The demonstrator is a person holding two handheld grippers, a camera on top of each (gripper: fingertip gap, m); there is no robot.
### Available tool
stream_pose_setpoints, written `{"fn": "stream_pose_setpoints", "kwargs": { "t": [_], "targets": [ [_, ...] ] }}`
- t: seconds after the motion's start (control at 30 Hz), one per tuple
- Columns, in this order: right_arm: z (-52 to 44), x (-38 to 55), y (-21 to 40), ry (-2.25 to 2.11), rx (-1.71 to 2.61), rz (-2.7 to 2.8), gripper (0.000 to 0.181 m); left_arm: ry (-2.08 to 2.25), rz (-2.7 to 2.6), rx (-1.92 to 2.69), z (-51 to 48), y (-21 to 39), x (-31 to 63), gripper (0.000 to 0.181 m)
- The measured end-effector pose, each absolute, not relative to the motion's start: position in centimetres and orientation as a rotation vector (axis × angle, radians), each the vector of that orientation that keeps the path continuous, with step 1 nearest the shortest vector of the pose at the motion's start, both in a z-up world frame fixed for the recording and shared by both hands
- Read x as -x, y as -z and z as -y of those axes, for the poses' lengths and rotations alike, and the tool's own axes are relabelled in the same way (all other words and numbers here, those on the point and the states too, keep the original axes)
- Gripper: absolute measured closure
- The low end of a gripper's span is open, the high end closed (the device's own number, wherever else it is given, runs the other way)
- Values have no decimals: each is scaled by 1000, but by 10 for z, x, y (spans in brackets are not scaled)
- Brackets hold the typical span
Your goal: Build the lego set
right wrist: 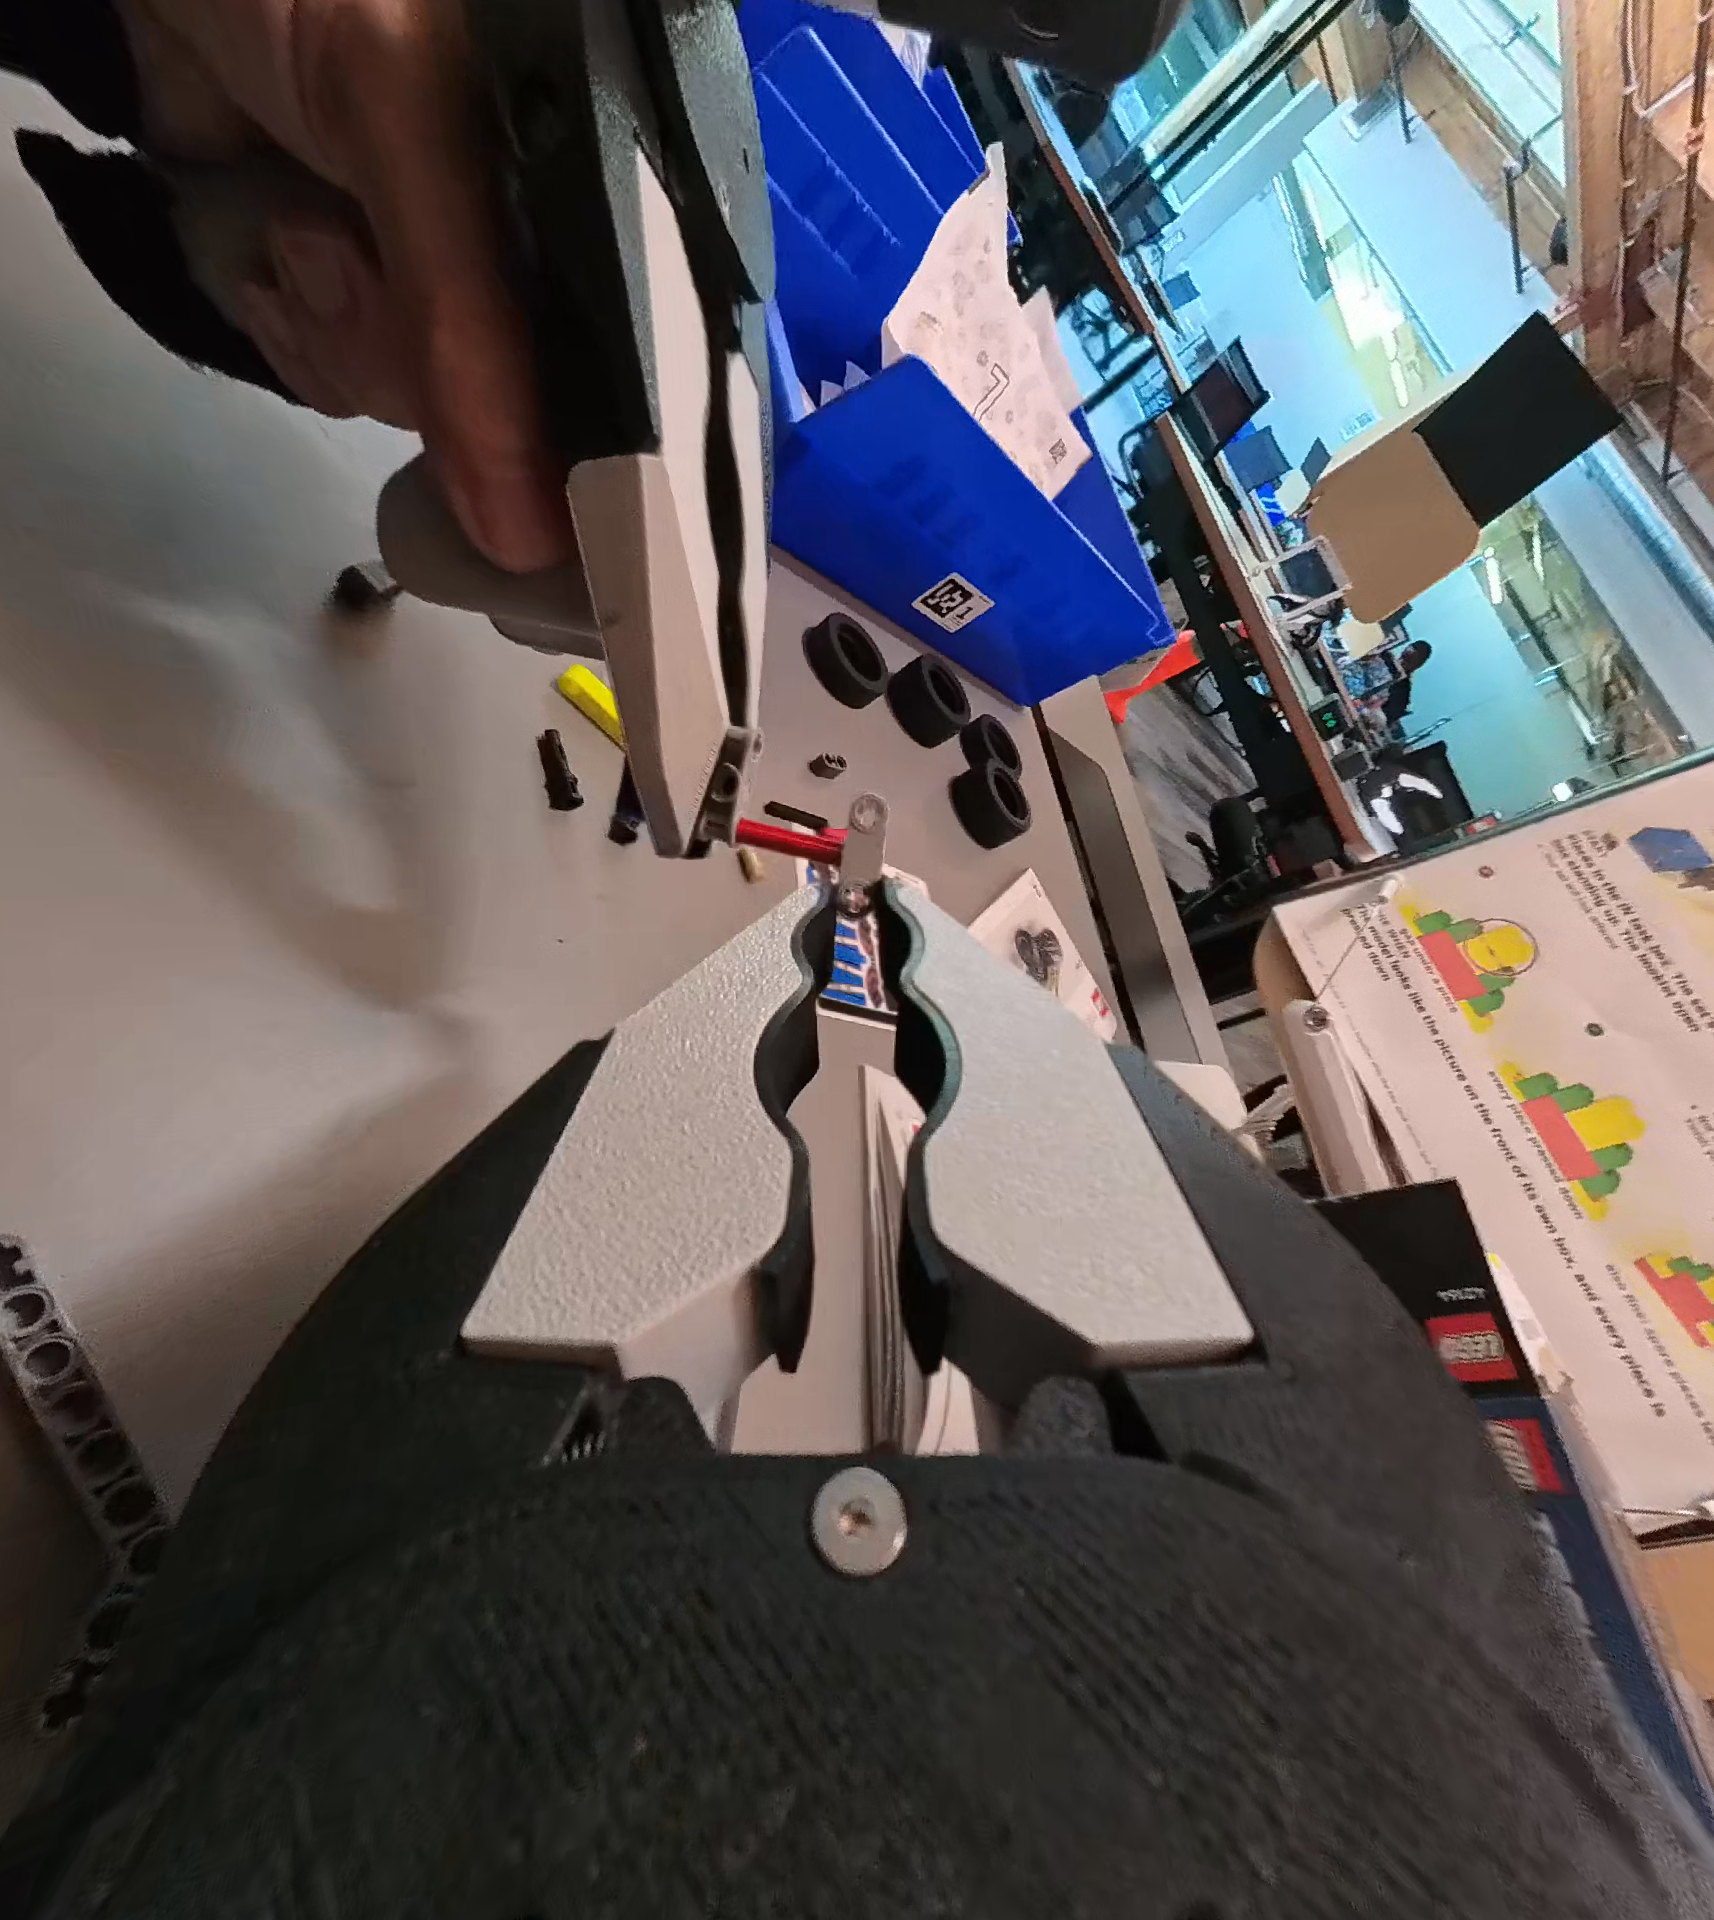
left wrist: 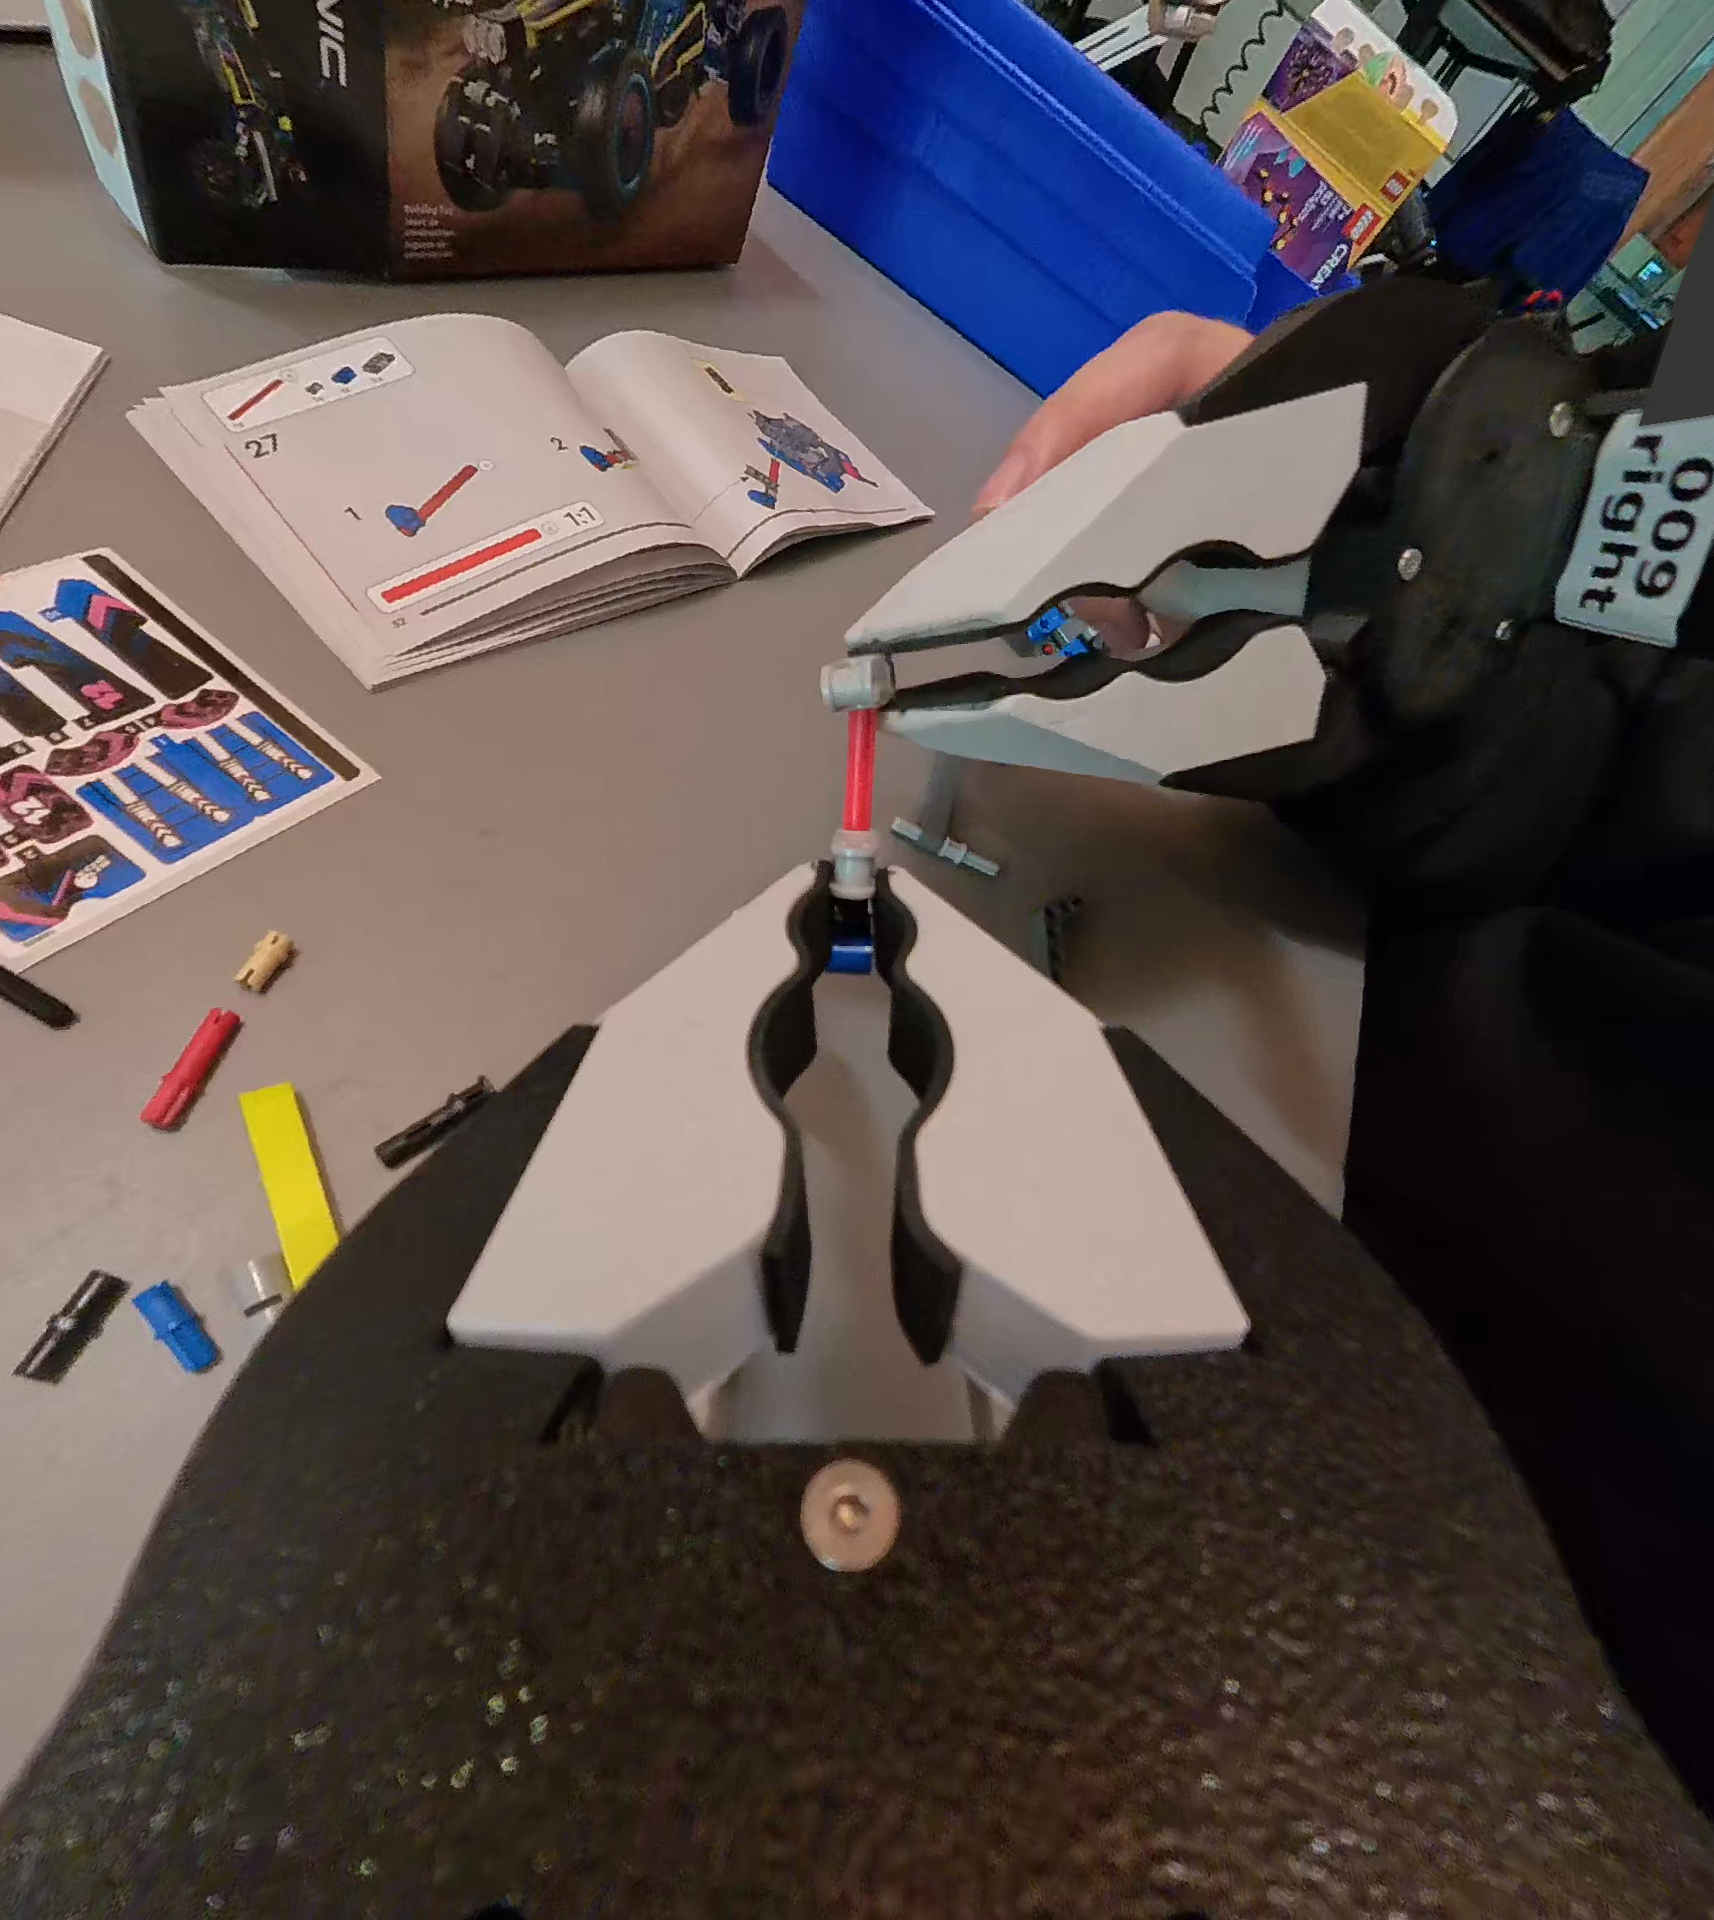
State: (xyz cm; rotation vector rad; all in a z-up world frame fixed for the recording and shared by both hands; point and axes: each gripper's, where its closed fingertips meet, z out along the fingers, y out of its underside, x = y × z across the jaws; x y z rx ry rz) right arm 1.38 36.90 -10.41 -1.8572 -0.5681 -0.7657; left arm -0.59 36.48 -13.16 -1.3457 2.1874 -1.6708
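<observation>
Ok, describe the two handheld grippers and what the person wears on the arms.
Both grippers, left and right, look alike: a black speckled body with a silver screw in the middle, and two light grey wedge-shaped fingers lined with wavy black pads. The right one carries a pale label on its body. The person wears black sleeves.

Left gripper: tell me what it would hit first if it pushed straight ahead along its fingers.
The left gripper is shut on the near end of the red axle. Straight ahead, at the axle's far end, sits the grey connector pinched by the right gripper. That comes first, though depth is hard to judge.
</observation>
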Motion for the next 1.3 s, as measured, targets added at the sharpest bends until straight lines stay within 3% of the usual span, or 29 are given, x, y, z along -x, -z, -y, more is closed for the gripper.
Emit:
{"fn": "stream_pose_setpoints", "kwargs": {
  "t": [0.37,0.67,0.77,1.0,1.1,1.3],
  "targets": [
    [-366,-7,112,707,1905,654,173,1646,-2140,1284,-359,136,-8,177],
    [-349,-12,109,-61,2014,72,143,1637,-2127,1065,-356,126,-6,177],
    [-354,-3,109,-310,1960,-98,142,1523,-2138,984,-356,126,-7,177],
    [-359,-1,104,-378,1901,-158,151,1421,-2145,839,-346,122,-8,177],
    [-359,2,100,-335,1888,-60,167,1423,-2170,823,-341,123,-6,177],
    [-346,11,97,-173,1904,253,171,1668,-2213,804,-323,116,8,177]
  ]
}}
